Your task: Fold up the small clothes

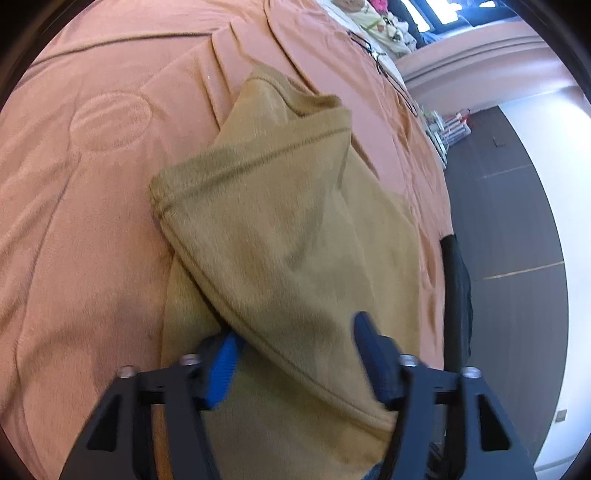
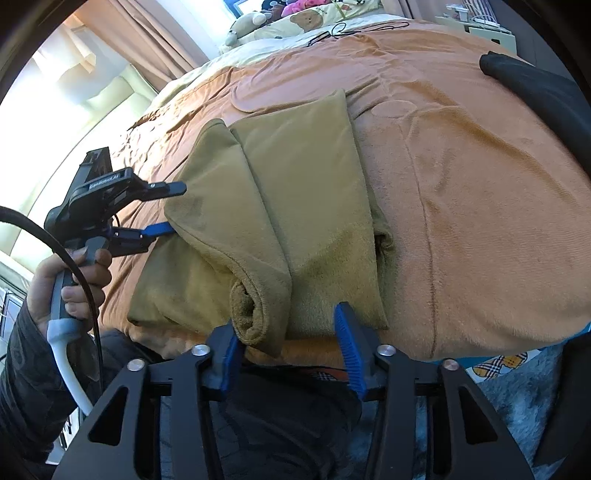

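An olive-tan fleece garment (image 2: pixel 306 192) lies partly folded on the orange blanket (image 2: pixel 480 184), one flap laid over the middle. A rolled cuff (image 2: pixel 251 317) sits at its near edge. My right gripper (image 2: pixel 288 343) straddles that cuff and the flap's hem; its blue pads (image 2: pixel 349 347) stand apart from the cloth, so it is open. My left gripper (image 2: pixel 175 208), held by a hand (image 2: pixel 74 273), brackets the garment's left edge, one finger above and one below. In the left wrist view the garment (image 1: pixel 288 221) runs between the left gripper's (image 1: pixel 295 350) spread fingers, unpinched.
A black cloth (image 1: pixel 458 295) hangs at the bed's edge, with dark floor (image 1: pixel 498 192) beyond. A black item (image 2: pixel 535 85) lies at the blanket's far right. Pillows and plush toys (image 2: pixel 295 22) and a thin cord (image 2: pixel 351 29) sit at the bed's head.
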`<act>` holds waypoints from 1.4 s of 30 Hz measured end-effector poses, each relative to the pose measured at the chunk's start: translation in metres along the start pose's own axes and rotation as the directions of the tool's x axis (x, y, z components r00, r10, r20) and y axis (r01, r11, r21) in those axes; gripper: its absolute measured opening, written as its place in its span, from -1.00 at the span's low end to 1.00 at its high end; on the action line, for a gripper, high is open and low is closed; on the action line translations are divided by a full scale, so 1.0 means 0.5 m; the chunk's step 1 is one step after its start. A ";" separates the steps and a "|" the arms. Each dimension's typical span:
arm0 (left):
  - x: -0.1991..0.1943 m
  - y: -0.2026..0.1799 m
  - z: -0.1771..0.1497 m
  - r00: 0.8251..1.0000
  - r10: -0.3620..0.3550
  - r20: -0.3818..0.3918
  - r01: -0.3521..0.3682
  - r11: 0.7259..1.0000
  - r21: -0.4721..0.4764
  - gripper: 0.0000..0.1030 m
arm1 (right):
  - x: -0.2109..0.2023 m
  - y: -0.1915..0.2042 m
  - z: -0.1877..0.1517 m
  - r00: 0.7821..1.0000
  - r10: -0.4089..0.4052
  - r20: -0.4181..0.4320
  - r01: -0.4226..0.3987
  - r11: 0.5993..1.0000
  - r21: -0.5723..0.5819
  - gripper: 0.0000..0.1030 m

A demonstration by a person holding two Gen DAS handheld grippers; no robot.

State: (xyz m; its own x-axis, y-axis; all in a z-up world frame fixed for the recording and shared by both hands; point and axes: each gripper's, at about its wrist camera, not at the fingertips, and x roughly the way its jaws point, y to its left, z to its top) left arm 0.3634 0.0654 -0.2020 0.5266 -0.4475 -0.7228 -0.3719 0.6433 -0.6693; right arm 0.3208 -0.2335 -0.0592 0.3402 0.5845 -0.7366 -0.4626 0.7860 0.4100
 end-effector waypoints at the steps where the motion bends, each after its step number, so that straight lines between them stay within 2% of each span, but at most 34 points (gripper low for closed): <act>1: -0.001 -0.003 0.002 1.000 0.001 0.002 -0.001 1.000 0.003 -0.37 | 0.002 0.000 -0.001 1.000 0.003 -0.002 -0.003 1.000 0.001 -0.35; 2: -0.003 -0.006 0.004 1.000 0.001 0.006 -0.001 1.000 0.006 -0.57 | 0.003 -0.001 -0.001 1.000 0.007 -0.009 -0.007 1.000 0.002 -0.43; 3: -0.007 -0.012 0.004 1.000 -0.001 0.014 0.000 1.000 0.017 -0.67 | 0.005 -0.002 -0.001 1.000 0.008 -0.009 -0.008 1.000 0.004 -0.51; 5: -0.014 -0.032 0.005 1.000 -0.015 0.025 0.013 0.998 0.053 -0.77 | 0.003 -0.003 -0.002 1.000 0.015 -0.006 -0.015 1.000 0.009 -0.58; 11: -0.031 -0.105 0.020 0.996 -0.070 0.056 0.062 0.990 0.128 -0.79 | -0.001 -0.021 -0.006 1.000 0.013 0.016 -0.013 0.999 0.041 -0.74; 25: 0.023 -0.237 0.076 0.996 -0.081 0.041 0.069 0.970 0.231 -0.82 | -0.019 -0.061 -0.017 0.996 0.067 0.066 -0.071 0.995 0.070 -0.88; 42: 0.117 -0.301 0.098 0.999 -0.046 -0.025 0.051 0.958 0.283 -0.82 | -0.022 -0.096 -0.024 0.992 0.099 0.078 -0.107 0.989 0.104 -0.91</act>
State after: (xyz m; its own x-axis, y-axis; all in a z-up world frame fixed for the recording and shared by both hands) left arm 0.4877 -0.0269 -0.1352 0.5238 -0.4920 -0.6954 -0.1127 0.7691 -0.6291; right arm 0.3292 -0.2800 -0.0773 0.3560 0.6732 -0.6481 -0.4087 0.7359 0.5398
